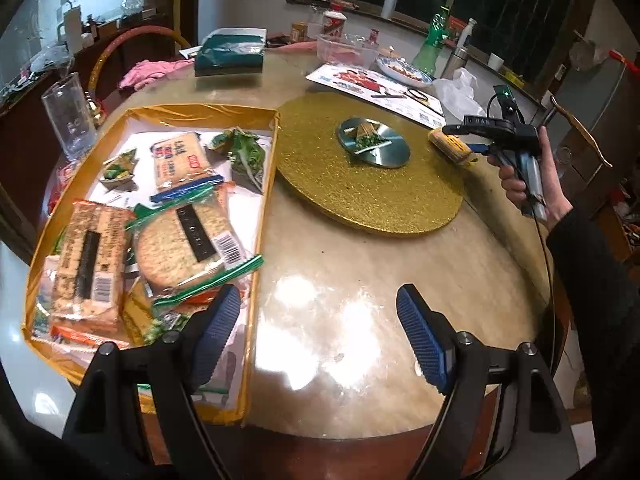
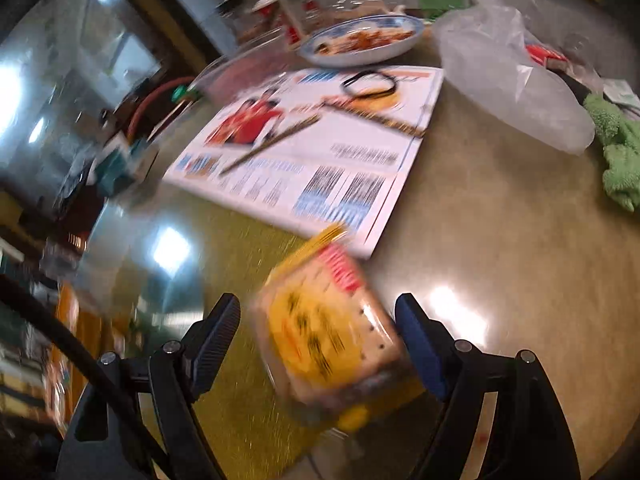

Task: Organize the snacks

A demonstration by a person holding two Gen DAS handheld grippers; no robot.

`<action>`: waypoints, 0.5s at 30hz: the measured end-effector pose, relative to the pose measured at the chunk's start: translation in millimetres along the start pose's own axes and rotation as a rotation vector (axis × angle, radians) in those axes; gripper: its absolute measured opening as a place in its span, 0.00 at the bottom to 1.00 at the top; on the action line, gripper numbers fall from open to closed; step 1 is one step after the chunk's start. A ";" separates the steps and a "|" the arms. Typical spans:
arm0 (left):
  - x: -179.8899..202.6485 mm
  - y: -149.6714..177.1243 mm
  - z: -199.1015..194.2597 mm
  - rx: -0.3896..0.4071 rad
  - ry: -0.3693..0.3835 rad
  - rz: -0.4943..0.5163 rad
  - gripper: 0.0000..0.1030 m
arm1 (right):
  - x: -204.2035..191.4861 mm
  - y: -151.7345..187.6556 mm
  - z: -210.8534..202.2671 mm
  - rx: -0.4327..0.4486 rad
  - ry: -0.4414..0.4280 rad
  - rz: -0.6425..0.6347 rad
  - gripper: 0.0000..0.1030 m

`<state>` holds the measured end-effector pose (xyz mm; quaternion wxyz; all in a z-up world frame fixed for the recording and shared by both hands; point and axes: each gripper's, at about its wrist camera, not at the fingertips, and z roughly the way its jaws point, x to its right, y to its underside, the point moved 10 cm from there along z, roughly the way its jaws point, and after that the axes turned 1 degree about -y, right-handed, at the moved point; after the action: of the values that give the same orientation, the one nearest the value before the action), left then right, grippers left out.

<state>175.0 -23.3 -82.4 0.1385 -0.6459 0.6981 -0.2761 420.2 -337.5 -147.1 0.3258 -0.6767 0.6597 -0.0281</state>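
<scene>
A gold-rimmed box [image 1: 264, 216] on the left of the round table holds several cracker packs [image 1: 188, 240] and green snack bags [image 1: 244, 152]. My left gripper [image 1: 320, 332] is open and empty, its left finger over the box's near right corner. In the left wrist view the right gripper [image 1: 460, 148] hovers at the far right of the gold turntable [image 1: 360, 200] with a yellow cracker pack [image 1: 450, 145] at its tips. In the blurred right wrist view that yellow pack [image 2: 328, 336] lies tilted between the wide-spread fingers of my right gripper [image 2: 318, 332], against the right finger only.
A small green snack sits on a silver disc [image 1: 390, 152] at the turntable's centre. A printed sheet [image 2: 312, 152], a food plate [image 2: 360, 40], a plastic bag [image 2: 512, 76] and a green cloth [image 2: 620, 152] lie beyond. A glass [image 1: 68, 116] stands left of the box.
</scene>
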 end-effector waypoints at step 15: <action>11.1 -6.1 27.8 -0.070 0.068 -0.033 0.78 | -21.5 64.8 -13.0 -0.049 0.380 -0.038 0.67</action>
<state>193.9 -40.0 -99.6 0.0875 -0.6520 0.7009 -0.2757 354.7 -317.8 -159.5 0.1780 -0.6791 0.6971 -0.1454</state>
